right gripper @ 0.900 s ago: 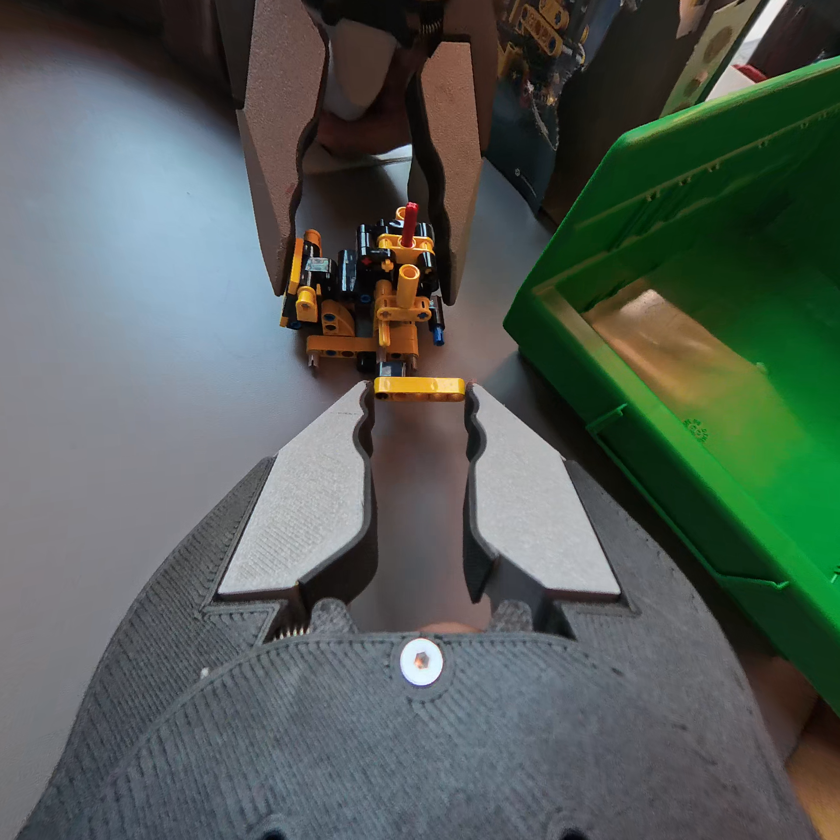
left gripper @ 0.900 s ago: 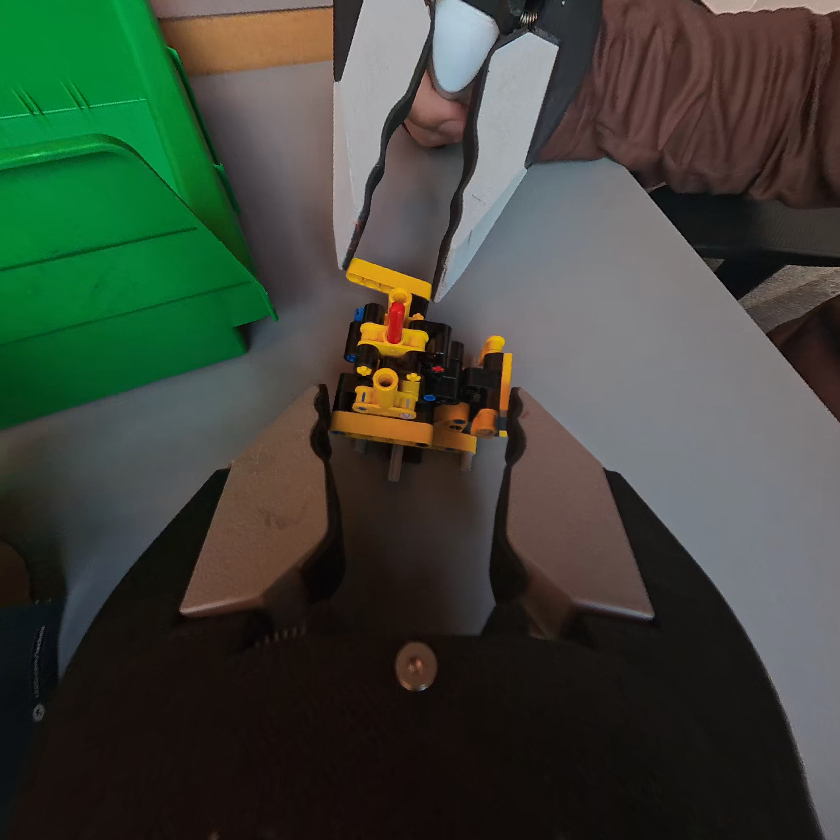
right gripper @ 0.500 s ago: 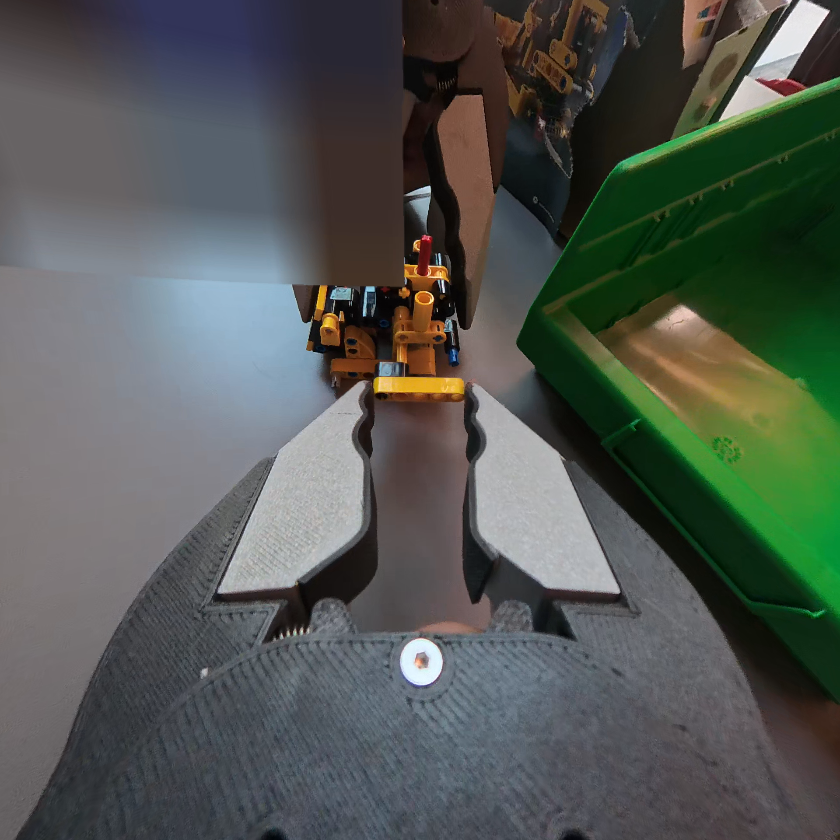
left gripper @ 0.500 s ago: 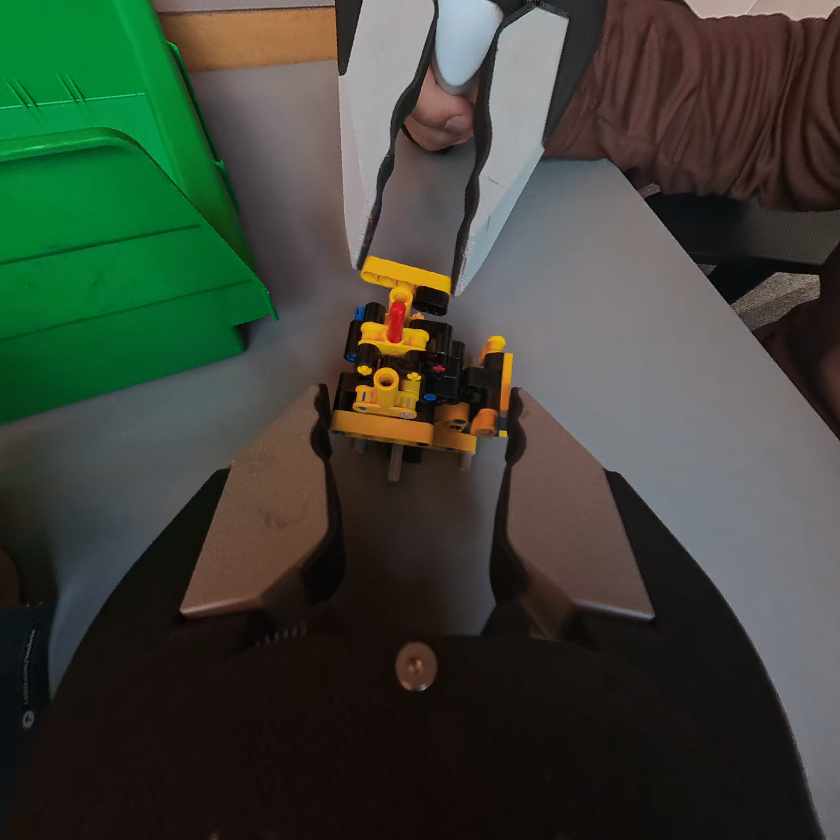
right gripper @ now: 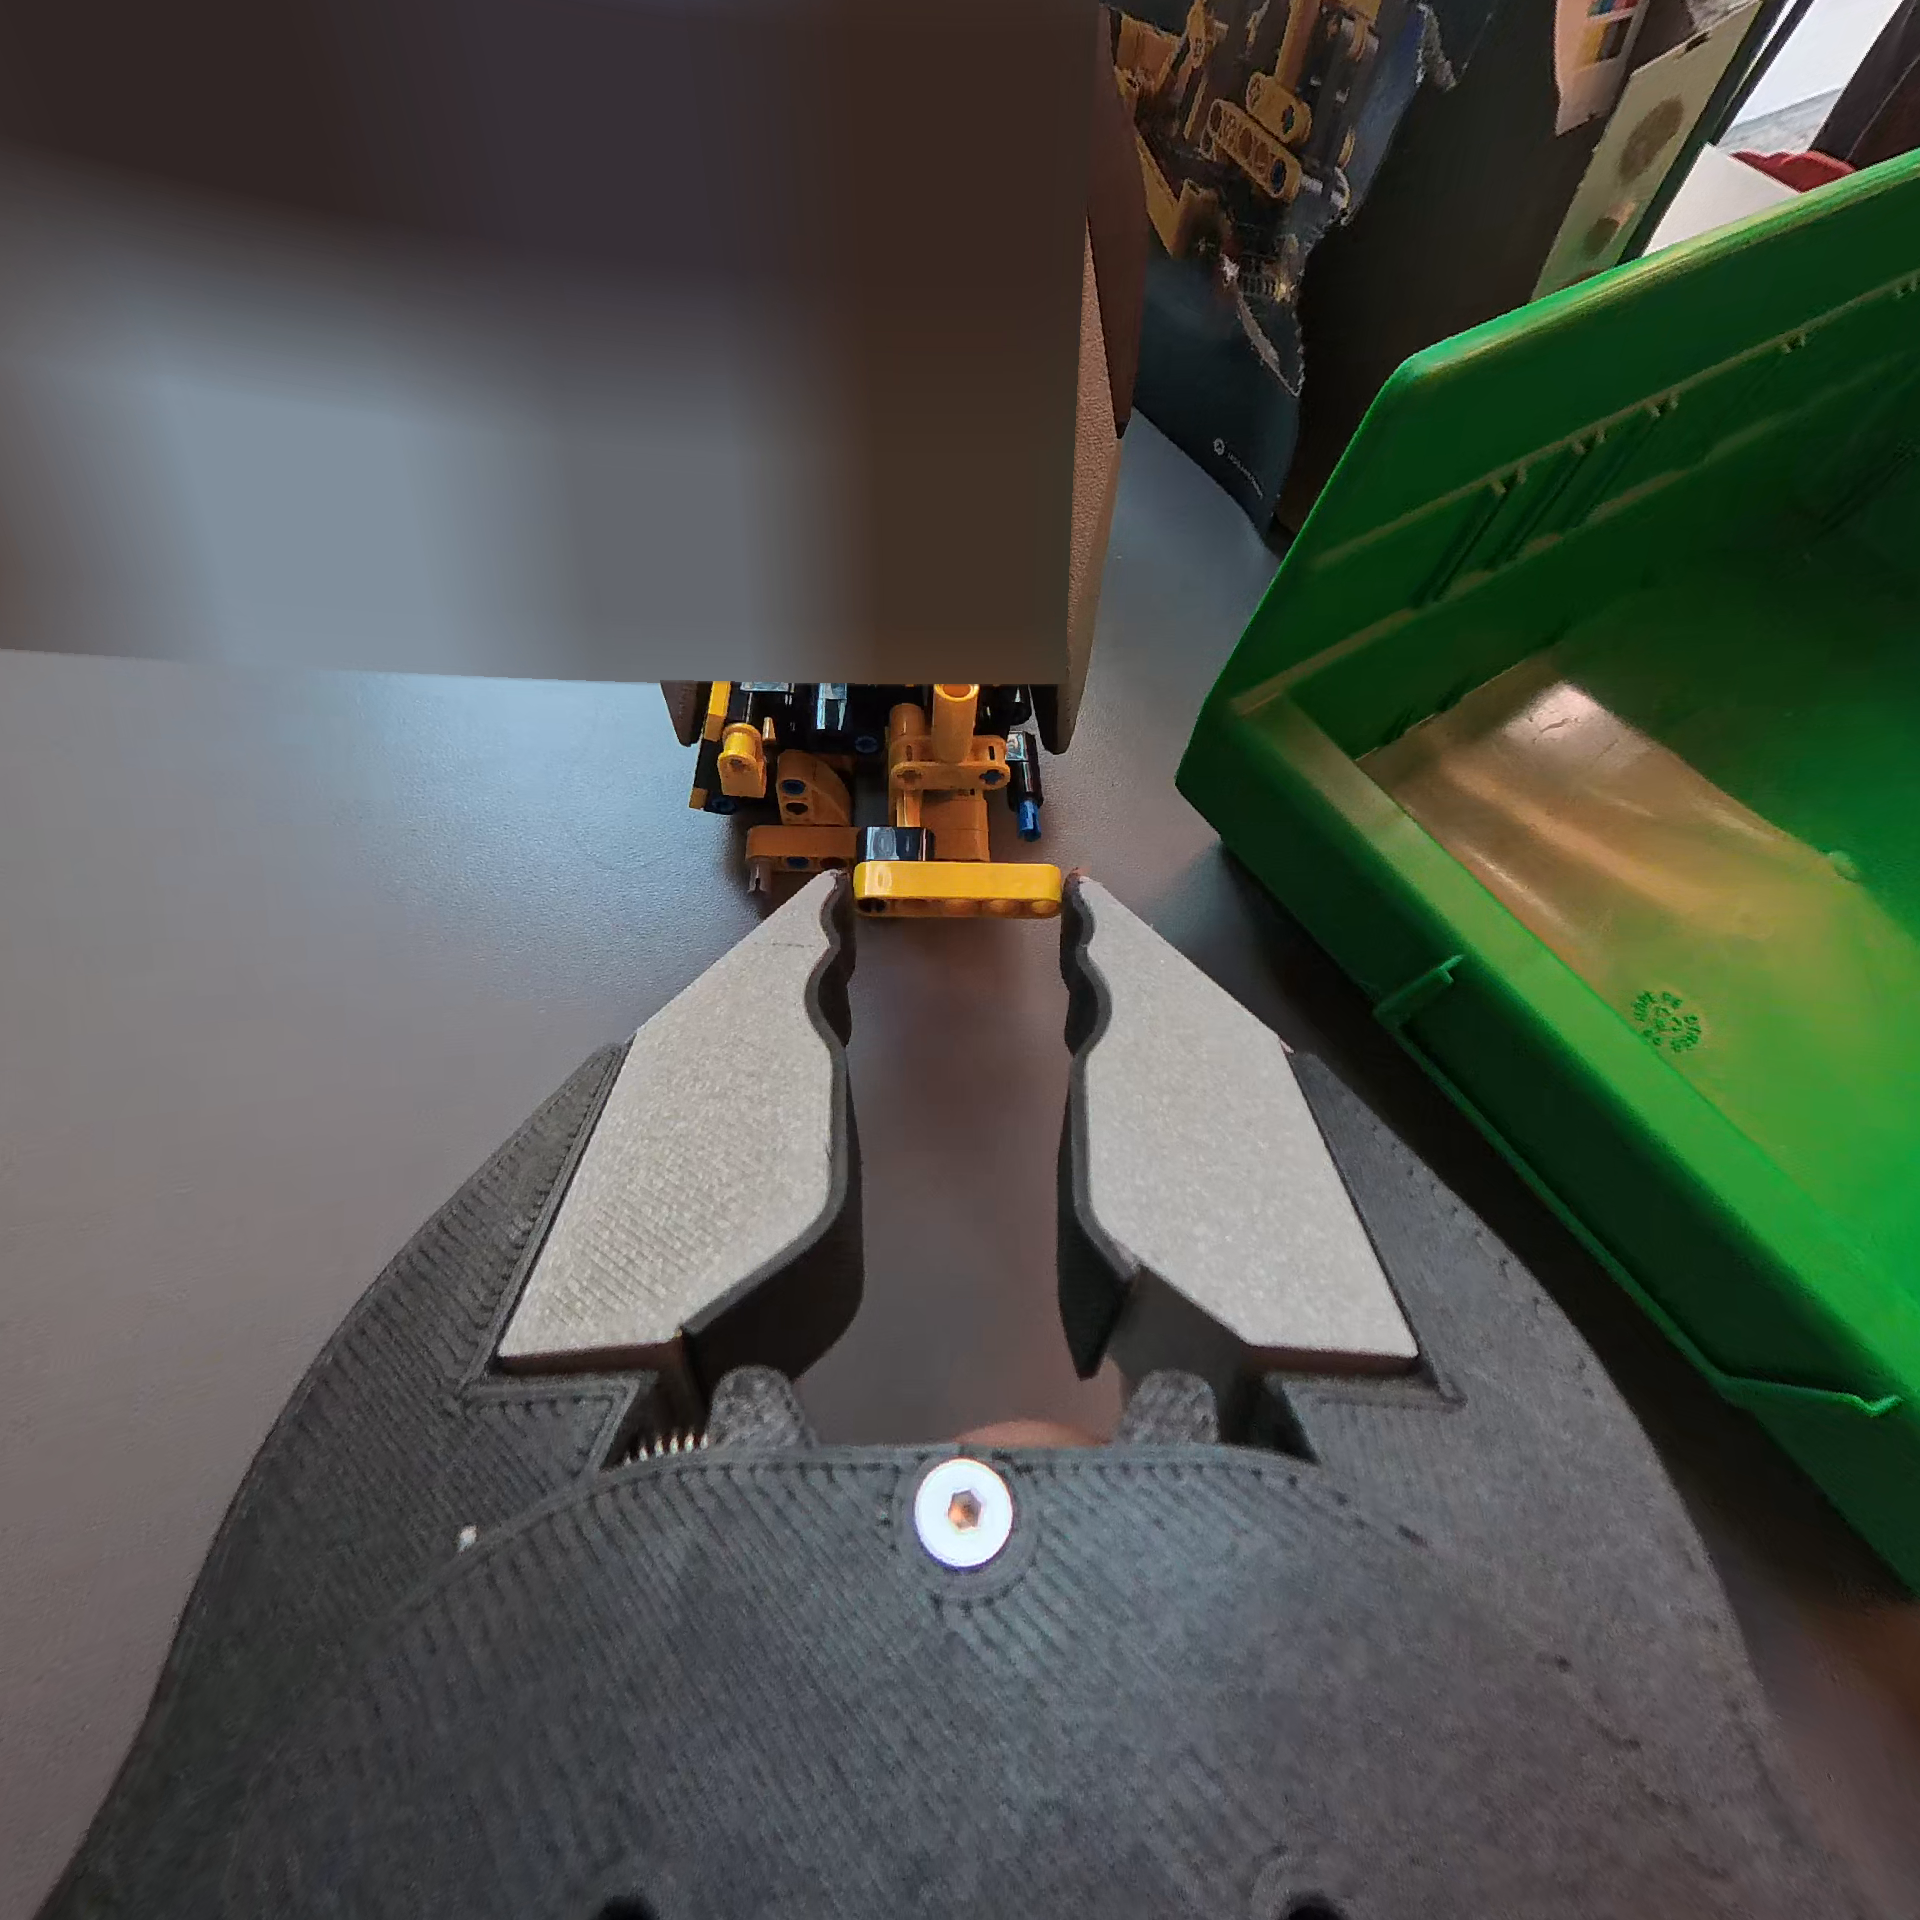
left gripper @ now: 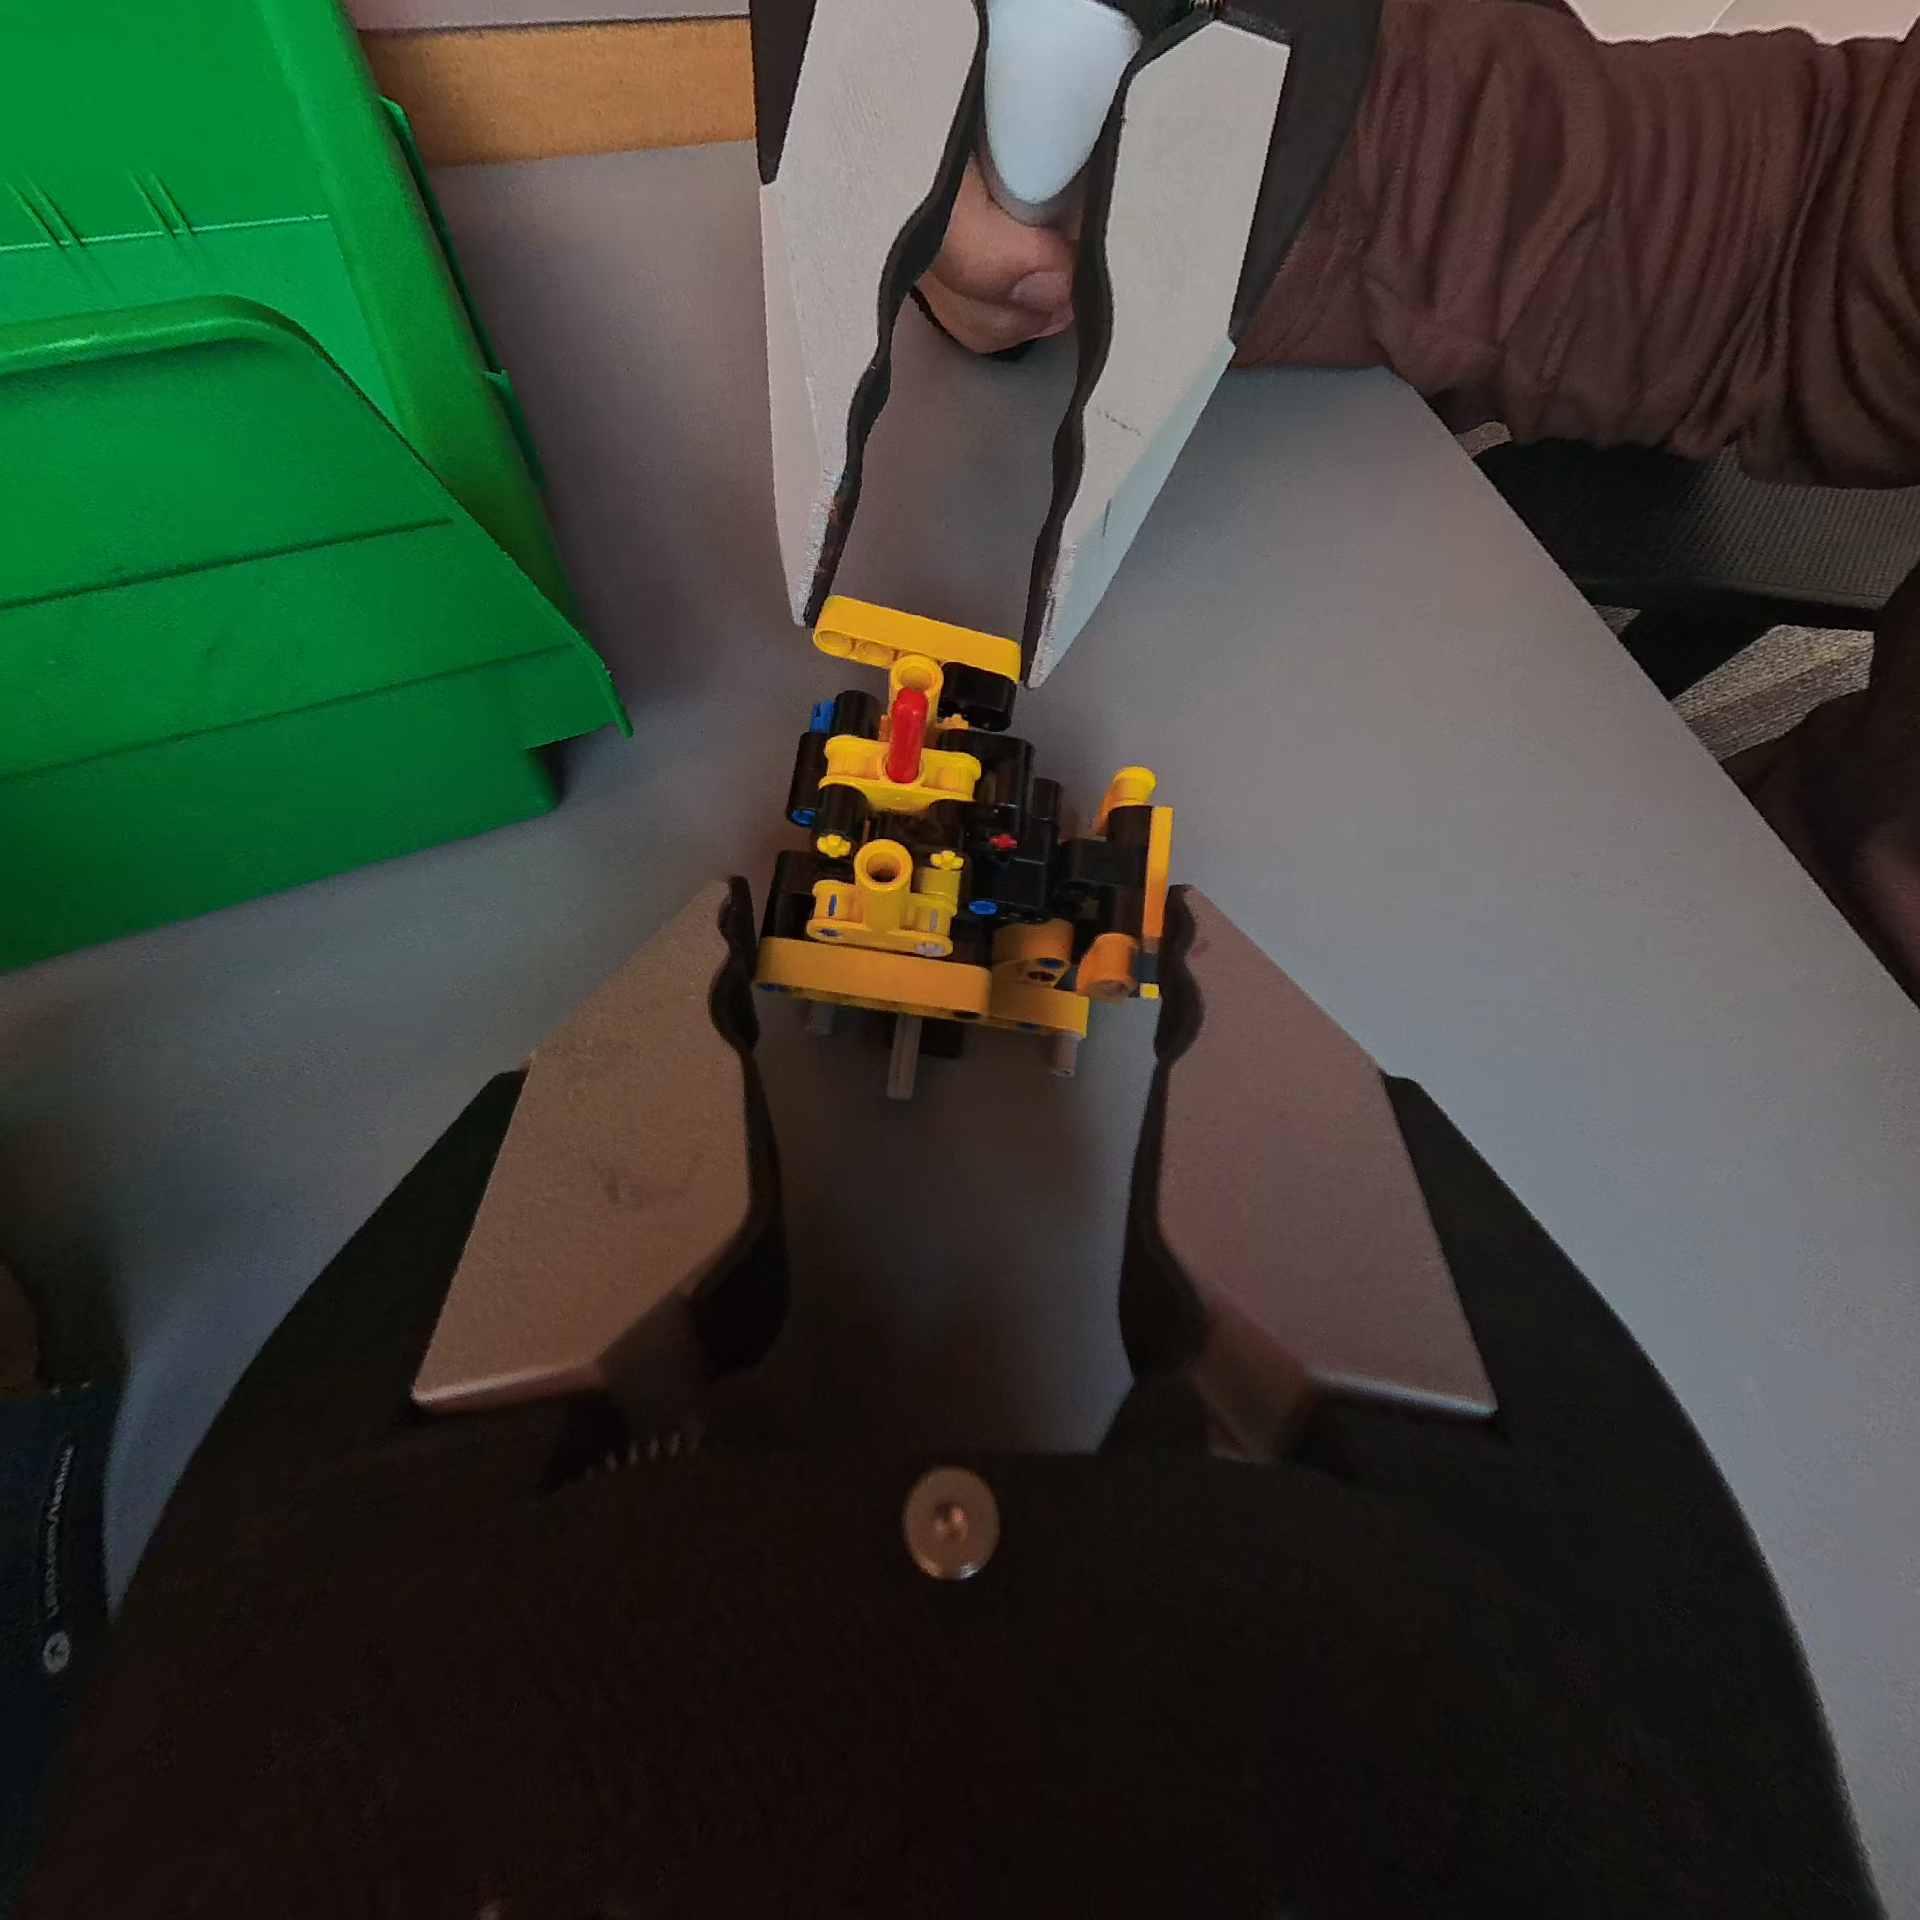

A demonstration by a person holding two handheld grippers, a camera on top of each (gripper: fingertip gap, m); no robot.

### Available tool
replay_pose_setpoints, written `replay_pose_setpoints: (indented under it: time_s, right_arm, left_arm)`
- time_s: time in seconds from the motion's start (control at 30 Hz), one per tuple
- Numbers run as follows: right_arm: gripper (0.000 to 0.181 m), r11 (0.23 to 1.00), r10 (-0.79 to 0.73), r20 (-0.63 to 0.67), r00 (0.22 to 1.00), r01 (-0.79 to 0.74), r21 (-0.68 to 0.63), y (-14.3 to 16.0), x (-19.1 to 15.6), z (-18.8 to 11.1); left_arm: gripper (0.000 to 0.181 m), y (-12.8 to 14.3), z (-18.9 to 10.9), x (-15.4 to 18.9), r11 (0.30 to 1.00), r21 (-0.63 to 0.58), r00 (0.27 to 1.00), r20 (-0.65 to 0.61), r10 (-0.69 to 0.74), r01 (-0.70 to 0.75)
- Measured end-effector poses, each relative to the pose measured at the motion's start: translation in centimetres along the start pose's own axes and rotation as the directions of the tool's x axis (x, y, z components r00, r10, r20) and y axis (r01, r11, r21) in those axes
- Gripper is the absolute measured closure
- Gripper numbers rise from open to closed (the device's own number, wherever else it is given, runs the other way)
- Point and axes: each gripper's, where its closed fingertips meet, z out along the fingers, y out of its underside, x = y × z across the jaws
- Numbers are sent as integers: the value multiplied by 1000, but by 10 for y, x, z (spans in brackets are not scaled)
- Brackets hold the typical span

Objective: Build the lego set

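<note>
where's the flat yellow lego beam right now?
The flat yellow lego beam is clamped crosswise in the right gripper tips, at the near end of the yellow-and-black lego assembly held by the left gripper; green plastic bin to its right.

Half-built lego model [left gripper: 940, 883] on the grey desk [left gripper: 1403, 779], with a loose yellow beam [left gripper: 914, 646] at its far end.

The model is a compact cluster of black and yellow Technic pieces standing on the desk, with a flat yellow plate along its near edge in the left wrist view, a short red axle [left gripper: 907, 730] lying along its top, small blue pin ends at the sides and grey pegs poking out underneath. The yellow beam [right gripper: 958, 892], a flat bar with a row of holes, lies crosswise against the model's end, held between the fingertips of the right gripper [right gripper: 958, 896].
</note>
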Motion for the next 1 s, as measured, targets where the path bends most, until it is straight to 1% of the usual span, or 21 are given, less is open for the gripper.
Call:
replay_pose_setpoints:
  time_s: [0.27, 0.47, 1.0]
  right_arm:
    - [144, 1000, -12, 1, 1000, 12, -14, 1, -2, 2]
    - [144, 1000, -2, 1, 1000, 2, 6, -2, -2, 1]
    - [145, 1000, 0, 0, 1000, 0, -25, 1, -1, 4]
  left_arm:
    - [105, 0, 0, 0, 1000, 0, 1000, 0, -1, 1]
    - [105, 0, 0, 0, 1000, 0, 1000, 4, -3, 3]
    - [105, 0, 1, -1, 1000, -1, 1000, 10, -10, 10]
